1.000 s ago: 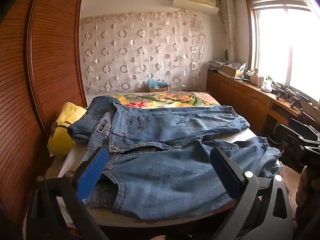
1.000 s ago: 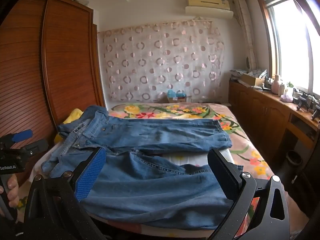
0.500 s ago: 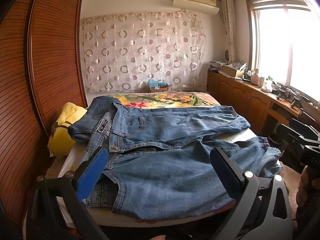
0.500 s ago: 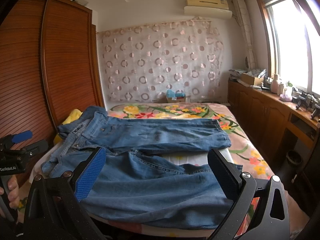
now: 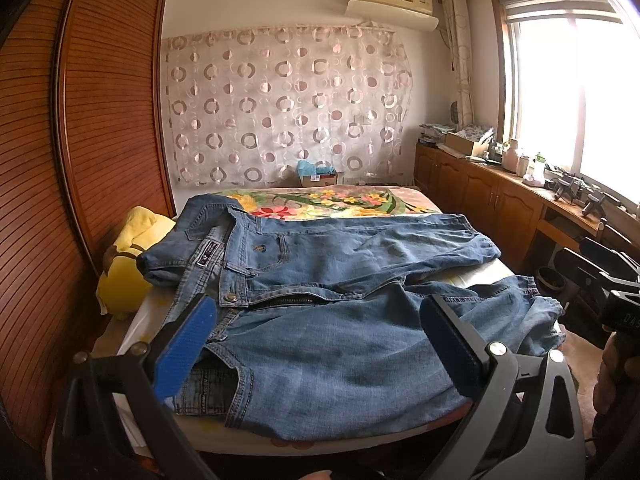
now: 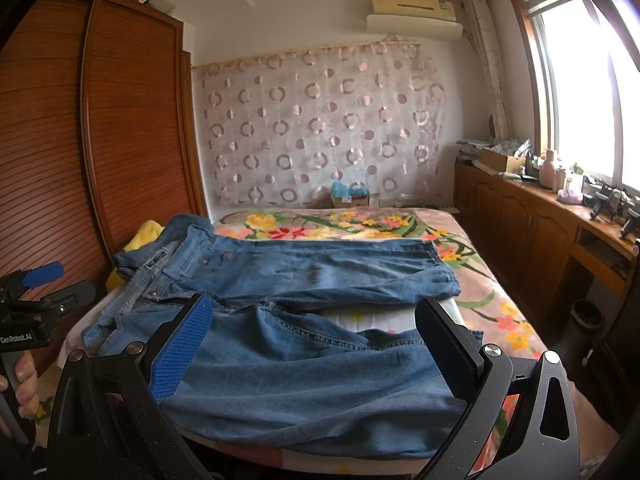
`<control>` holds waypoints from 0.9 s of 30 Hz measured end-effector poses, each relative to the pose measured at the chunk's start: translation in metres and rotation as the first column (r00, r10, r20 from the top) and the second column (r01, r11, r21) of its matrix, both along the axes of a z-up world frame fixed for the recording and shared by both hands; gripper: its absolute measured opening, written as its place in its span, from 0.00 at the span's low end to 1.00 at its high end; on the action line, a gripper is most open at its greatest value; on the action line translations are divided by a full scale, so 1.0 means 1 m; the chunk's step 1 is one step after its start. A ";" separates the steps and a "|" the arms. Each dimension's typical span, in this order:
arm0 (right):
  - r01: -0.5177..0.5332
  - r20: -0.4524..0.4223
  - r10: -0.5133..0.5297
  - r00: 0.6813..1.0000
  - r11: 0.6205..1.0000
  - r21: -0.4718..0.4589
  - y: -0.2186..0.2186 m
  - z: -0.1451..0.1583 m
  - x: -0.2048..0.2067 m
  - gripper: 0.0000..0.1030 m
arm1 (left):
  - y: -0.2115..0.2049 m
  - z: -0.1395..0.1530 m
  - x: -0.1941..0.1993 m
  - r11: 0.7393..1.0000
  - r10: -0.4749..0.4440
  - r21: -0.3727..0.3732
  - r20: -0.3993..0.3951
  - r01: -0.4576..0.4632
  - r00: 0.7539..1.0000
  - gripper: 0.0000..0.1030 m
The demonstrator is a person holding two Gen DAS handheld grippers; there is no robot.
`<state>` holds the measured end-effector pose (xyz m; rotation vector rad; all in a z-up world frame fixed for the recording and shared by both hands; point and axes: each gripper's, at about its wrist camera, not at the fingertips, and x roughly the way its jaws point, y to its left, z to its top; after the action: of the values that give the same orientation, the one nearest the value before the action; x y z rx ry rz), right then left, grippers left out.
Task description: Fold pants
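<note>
Blue denim pants (image 5: 320,332) lie spread flat on the bed, waistband to the left, both legs running right; they also show in the right wrist view (image 6: 304,344). The fly is unzipped. My left gripper (image 5: 316,320) is open and empty, held just short of the waistband end of the near leg. My right gripper (image 6: 312,322) is open and empty, held before the near leg's lower half. The right gripper's body shows at the far right of the left wrist view (image 5: 600,280); the left gripper shows at the left of the right wrist view (image 6: 36,304).
The bed (image 6: 500,320) has a floral blanket. A yellow plush toy (image 5: 124,268) lies by the wooden wardrobe (image 5: 100,120) on the left. Wooden cabinets (image 5: 500,196) with clutter run under the window at right. A bin (image 6: 586,316) stands beside the bed.
Both grippers have shifted only slightly; the pants have not moved.
</note>
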<state>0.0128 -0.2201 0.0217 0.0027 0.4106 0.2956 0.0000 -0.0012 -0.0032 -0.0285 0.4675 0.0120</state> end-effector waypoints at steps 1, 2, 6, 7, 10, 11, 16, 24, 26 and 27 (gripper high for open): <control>0.000 0.001 0.000 1.000 1.000 0.001 -0.001 0.003 -0.001 1.00 | 0.000 0.000 0.000 1.000 0.000 0.000 0.000 0.000 1.000 1.00; 0.000 0.003 0.000 1.000 1.000 0.002 -0.002 0.005 0.000 1.00 | 0.000 0.000 0.000 1.000 0.000 0.000 0.001 0.000 1.000 1.00; 0.001 0.004 -0.001 1.000 1.000 0.003 -0.003 0.006 -0.001 1.00 | 0.000 0.000 0.000 1.000 0.000 0.000 0.001 0.000 1.000 1.00; 0.001 0.004 -0.001 1.000 1.000 0.003 -0.003 0.006 0.000 1.00 | 0.000 0.000 0.000 1.000 0.000 0.000 0.001 0.000 1.000 1.00; 0.001 0.005 -0.001 1.000 1.000 0.002 -0.003 0.006 -0.001 1.00 | 0.000 0.000 0.000 1.000 0.000 0.000 0.002 0.000 1.000 1.00; 0.001 0.005 -0.001 1.000 1.000 0.003 -0.003 0.006 -0.001 1.00 | 0.000 0.000 -0.001 1.000 0.000 0.000 0.001 0.000 1.000 1.00; 0.000 0.006 0.000 1.000 1.000 0.004 -0.003 0.006 -0.001 1.00 | 0.000 0.000 -0.001 1.000 -0.001 0.000 0.002 0.001 1.000 1.00; 0.000 0.007 0.000 1.000 1.000 0.004 -0.003 0.005 -0.001 1.00 | 0.000 0.000 -0.001 1.000 -0.001 0.001 0.004 0.001 1.000 1.00; 0.000 0.008 0.000 1.000 1.000 0.003 -0.003 0.005 -0.001 1.00 | 0.000 -0.001 -0.001 1.000 0.000 0.001 0.004 0.000 1.000 1.00; 0.001 0.008 -0.001 1.000 1.000 0.003 -0.003 0.006 -0.001 1.00 | 0.000 -0.001 -0.001 1.000 0.000 0.001 0.003 0.000 1.000 1.00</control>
<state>0.0114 -0.2235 0.0277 0.0046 0.4017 0.2956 -0.0009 -0.0012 -0.0040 -0.0276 0.4641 0.0120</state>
